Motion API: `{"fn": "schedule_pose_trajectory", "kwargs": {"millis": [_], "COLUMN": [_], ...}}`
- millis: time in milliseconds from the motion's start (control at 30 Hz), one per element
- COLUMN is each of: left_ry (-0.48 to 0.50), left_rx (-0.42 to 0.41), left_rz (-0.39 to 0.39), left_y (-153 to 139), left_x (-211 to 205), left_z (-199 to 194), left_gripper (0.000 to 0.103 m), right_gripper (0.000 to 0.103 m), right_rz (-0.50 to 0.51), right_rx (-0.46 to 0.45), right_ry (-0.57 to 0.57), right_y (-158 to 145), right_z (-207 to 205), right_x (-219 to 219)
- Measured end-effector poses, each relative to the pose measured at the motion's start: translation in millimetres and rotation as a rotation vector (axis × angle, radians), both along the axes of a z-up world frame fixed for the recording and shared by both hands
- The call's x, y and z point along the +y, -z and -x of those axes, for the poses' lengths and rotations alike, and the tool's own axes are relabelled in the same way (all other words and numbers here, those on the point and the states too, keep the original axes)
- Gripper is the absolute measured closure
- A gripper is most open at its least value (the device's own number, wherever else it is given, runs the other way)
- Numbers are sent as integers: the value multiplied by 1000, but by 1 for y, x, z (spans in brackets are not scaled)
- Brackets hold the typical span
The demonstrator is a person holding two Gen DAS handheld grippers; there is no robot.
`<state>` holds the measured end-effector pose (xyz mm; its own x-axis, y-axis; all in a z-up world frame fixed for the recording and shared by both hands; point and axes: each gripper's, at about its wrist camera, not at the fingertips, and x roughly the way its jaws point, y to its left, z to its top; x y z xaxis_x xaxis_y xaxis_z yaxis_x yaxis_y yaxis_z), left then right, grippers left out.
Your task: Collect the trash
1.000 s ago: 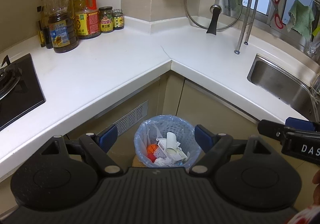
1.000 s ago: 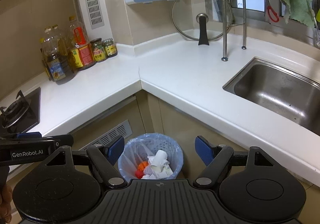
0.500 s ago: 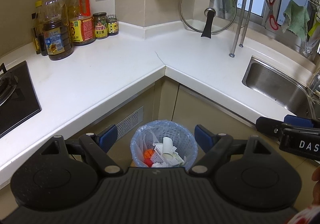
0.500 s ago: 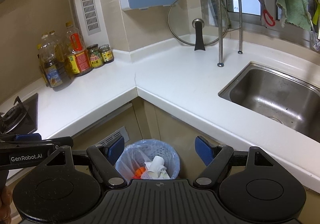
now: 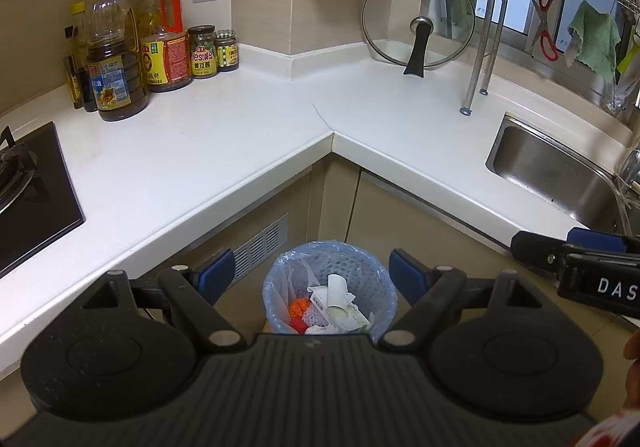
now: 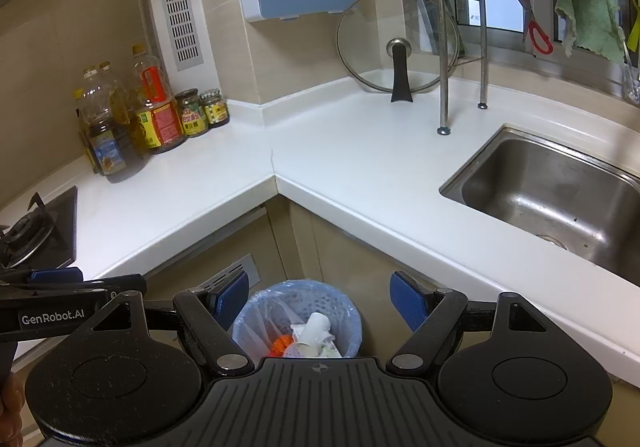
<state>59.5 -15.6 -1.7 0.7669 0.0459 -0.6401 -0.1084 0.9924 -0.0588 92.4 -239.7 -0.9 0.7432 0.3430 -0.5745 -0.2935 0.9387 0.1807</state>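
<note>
Landmark: trash bin (image 5: 330, 289), blue-lined mesh basket on the floor in the inner corner of the L-shaped white surface (image 5: 224, 151).
Left hand-held gripper (image 5: 310, 273): tilted downward, aimed at the bin; blue pads spread wide to either side of the bin's rim, nothing between them, nothing gripped.
Right hand-held gripper (image 6: 318, 295): same downward tilt, held beside the left one; jaws wide apart, framing the bin from above, empty.
Gripper spacing: each tool's fingers poke into the other's view at the edge; side by side, not touching.
Trash (image 5: 336, 307): already inside the bin; crumpled white paper, a rolled white piece, something orange-red (image 6: 282, 343) toward the bin's left side.
Surface above the bin: bare white top near the corner seam.
Left of the bin, on the surface: oil bottles (image 5: 116, 63) and small jars (image 5: 204, 51) against the wall; black stove (image 5: 24, 187) further left.
Right of the bin: steel sink (image 6: 560, 199) set in the surface.
Beyond the bin, at the wall: glass lid (image 5: 418, 19) standing on edge.
Person: only a bit of a hand shows at the frame edges; pose otherwise cannot be told.
</note>
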Motion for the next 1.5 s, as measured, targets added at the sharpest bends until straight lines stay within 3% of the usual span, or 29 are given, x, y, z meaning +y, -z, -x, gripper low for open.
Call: {"fn": "schedule_pose_trajectory", "kwargs": {"millis": [1500], "left_ry": [-2], "left_rx": [-3], "left_rz": [3], "left_y": [0], "left_x": [-3], "left_z": [-2], "left_gripper": [20], "right_gripper": [25], "right_rz": [-3], "right_rx": [6], "right_ry": [-7], "right_y": [1], "right_z": [-4], "right_x": [-1]}}
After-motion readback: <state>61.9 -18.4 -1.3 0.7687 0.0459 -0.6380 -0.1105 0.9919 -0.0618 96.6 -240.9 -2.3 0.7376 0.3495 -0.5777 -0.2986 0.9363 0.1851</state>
